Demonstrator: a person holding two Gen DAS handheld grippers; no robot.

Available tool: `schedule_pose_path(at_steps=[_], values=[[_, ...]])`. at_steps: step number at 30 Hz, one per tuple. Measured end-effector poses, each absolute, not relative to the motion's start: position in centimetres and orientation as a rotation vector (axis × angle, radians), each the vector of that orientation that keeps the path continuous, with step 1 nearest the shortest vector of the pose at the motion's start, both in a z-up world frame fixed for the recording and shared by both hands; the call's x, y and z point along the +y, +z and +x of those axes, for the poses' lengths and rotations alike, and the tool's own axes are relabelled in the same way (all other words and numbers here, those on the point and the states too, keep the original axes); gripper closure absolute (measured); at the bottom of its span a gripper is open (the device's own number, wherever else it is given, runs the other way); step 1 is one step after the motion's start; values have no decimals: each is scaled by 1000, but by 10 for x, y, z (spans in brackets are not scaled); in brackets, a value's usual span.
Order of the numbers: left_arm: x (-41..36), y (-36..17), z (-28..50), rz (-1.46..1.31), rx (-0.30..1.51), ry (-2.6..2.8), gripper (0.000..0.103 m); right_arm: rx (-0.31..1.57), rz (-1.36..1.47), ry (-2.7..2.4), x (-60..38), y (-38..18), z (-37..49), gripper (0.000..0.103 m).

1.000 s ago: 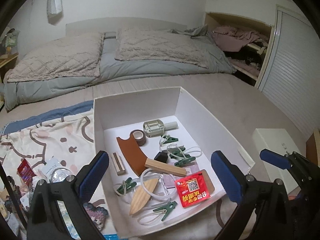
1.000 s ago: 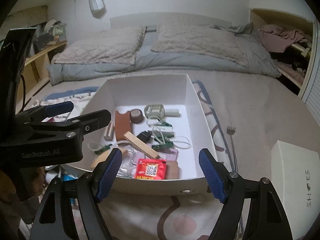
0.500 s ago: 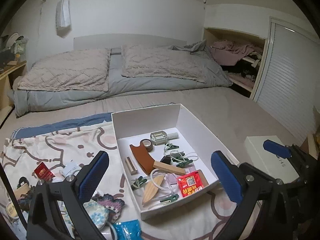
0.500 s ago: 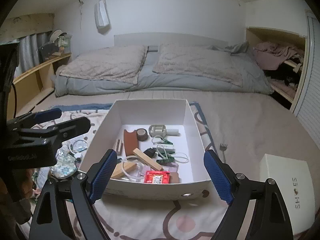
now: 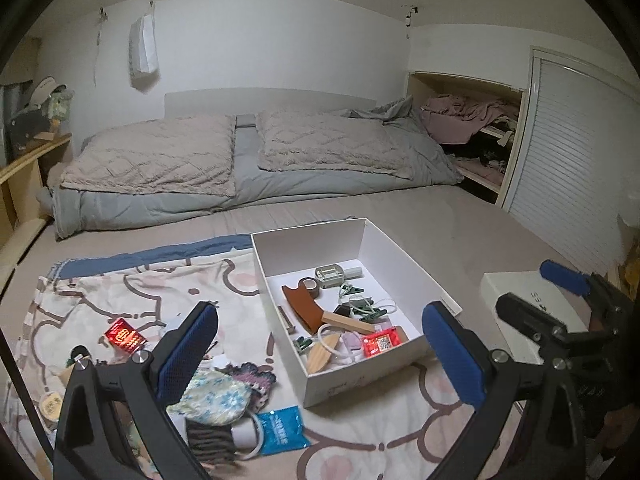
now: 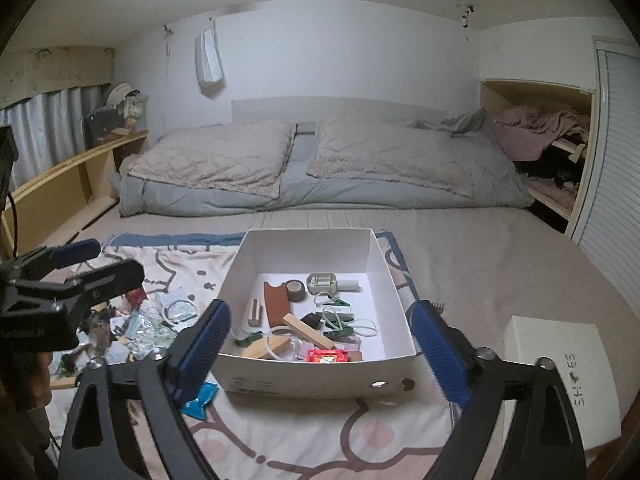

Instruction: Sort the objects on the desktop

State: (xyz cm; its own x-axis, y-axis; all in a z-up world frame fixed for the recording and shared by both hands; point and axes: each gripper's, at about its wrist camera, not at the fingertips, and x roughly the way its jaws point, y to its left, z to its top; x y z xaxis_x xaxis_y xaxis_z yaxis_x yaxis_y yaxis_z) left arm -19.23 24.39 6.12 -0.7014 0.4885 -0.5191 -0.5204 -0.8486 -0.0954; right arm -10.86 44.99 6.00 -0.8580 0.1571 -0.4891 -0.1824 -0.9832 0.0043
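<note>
A white cardboard box (image 5: 404, 252) (image 6: 308, 376) sits on a patterned blanket (image 5: 140, 296) and holds several small items: a brown leather piece (image 5: 302, 306), a wooden block (image 5: 348, 322), green clips, a tape roll and a red packet (image 5: 380, 342). My left gripper (image 5: 320, 356) is open and empty, hovering above and in front of the box. My right gripper (image 6: 320, 356) is empty too, its jaws still opening wide near the box's front wall. Loose items lie on the blanket left of the box: a red packet (image 5: 124, 338), a floral pouch (image 5: 216, 396) and a blue sachet (image 5: 280, 428).
A white shoebox lid (image 6: 560, 376) lies to the right on the beige carpet. A fork (image 6: 436, 304) lies beside the box. Behind is a low bed with grey bedding (image 5: 240, 160); a wooden shelf (image 6: 72, 184) runs along the left, a slatted door (image 5: 580, 168) on the right.
Both grippers have risen and drawn back from the box, which now looks smaller and lower in both views. The right gripper's jaws have spread wider. More of the blanket's clutter shows.
</note>
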Motion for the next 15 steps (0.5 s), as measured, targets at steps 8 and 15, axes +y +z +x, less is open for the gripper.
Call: schedule_pose_path(at_steps=[8,15], values=[[221,60,-165,-709,97,2489,0,104,-688,2865,437,66,-83,0],[203,58,-139,-654,98,2489,0,138,-674,2845,427,58,-59,0]])
